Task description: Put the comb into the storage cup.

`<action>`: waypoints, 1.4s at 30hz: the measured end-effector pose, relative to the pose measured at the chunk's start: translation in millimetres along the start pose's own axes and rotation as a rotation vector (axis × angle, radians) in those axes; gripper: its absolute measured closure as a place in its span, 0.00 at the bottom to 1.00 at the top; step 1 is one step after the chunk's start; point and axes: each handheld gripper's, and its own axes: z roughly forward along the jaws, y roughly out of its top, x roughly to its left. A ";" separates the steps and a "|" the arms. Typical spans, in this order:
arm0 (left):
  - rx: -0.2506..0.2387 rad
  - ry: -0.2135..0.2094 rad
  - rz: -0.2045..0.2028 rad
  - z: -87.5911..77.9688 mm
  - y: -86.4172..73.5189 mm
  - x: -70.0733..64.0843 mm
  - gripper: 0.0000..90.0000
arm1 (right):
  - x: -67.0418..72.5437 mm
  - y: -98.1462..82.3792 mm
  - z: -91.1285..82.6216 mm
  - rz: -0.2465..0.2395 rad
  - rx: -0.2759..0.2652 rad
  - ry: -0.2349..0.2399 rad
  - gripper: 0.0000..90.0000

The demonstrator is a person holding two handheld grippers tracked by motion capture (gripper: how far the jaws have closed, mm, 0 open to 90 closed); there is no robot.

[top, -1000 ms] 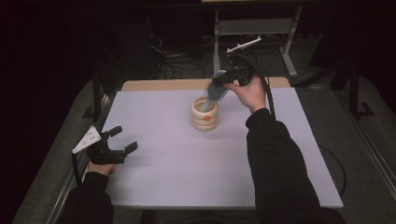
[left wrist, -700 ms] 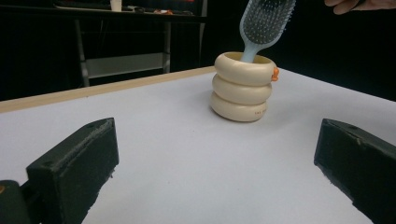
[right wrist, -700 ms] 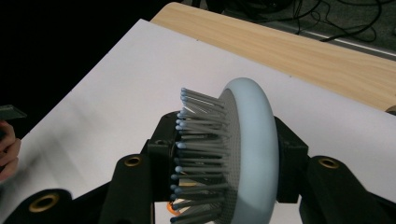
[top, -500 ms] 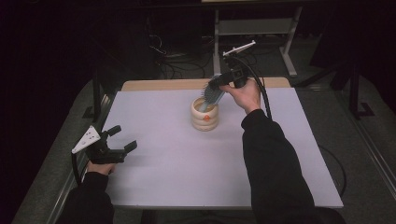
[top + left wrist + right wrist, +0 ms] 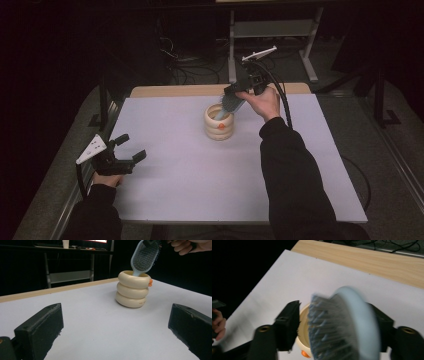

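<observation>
Pale-blue plastic, the oval hairbrush (image 5: 145,257) stands handle-down in the cream holder made of three stacked rings (image 5: 219,122), its bristled head leaning out above the rim toward the right tool (image 5: 234,93). That tool's jaws have just been opening; in the right gripper view the brush head (image 5: 342,327) sits between them, a gap showing on the bristle side, so the pads no longer seem to press on it.

Judging from this, the main risk is the top-heavy brush. Its head hangs well past the rim, so once free it could swing over and tip the light holder, or lever itself out onto the surface. A jaw catching the bristles as the hand pulls away would cause the same. The blur on the brush suggests it may already be shifting.

Away at the near left edge, the left tool (image 5: 123,154) hovers with its jaws spread wide and nothing between them.

A white sheet (image 5: 180,175) covers the surface, with a wooden strip (image 5: 170,90) bare along the far edge. Beyond it the room is dark, with a metal frame (image 5: 272,30) and loose cables (image 5: 185,65) on the floor.
</observation>
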 end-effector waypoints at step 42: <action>0.038 -0.021 -0.014 5.5 -1.2 -4.4 0.00 | -21.2 -50.5 -55.3 -0.145 -0.148 -0.043 0.00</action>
